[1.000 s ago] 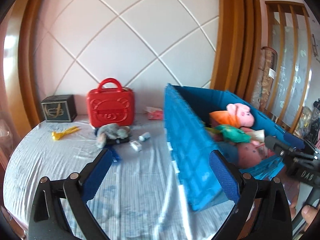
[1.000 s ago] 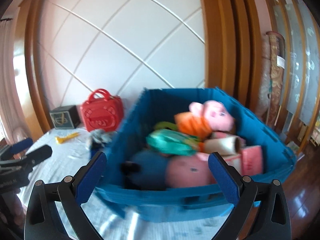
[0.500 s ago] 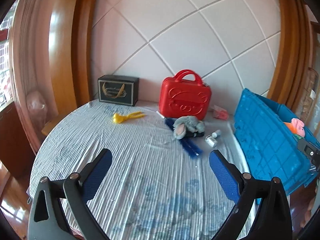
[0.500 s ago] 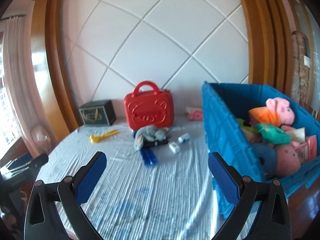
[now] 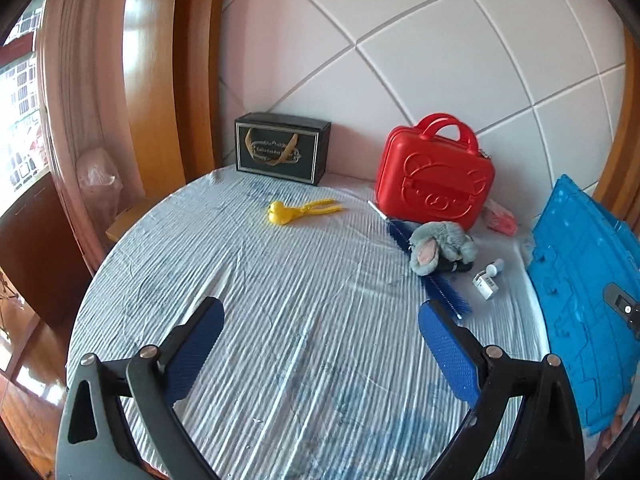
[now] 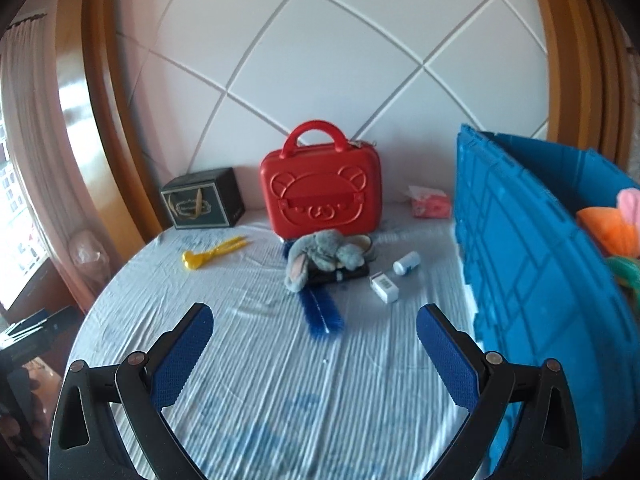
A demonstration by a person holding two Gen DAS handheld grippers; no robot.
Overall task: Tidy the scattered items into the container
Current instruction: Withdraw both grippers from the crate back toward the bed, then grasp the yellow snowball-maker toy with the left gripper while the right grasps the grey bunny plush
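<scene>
The blue crate stands at the right of the bed and also shows in the left wrist view; plush toys lie inside it. On the striped sheet lie a grey plush bunny, a blue bottle brush, a small white box, a small white bottle, a yellow toy clip and a pink packet. My left gripper and my right gripper are both open and empty, above the near sheet.
A red carry case and a black gift box stand against the padded headboard. A dark object lies under the bunny. The wooden frame curves at the left. The bed edge drops to the floor at the left.
Both views have swung left, away from the crate's inside toward the scattered items on the sheet. Both grippers stayed open and empty.
</scene>
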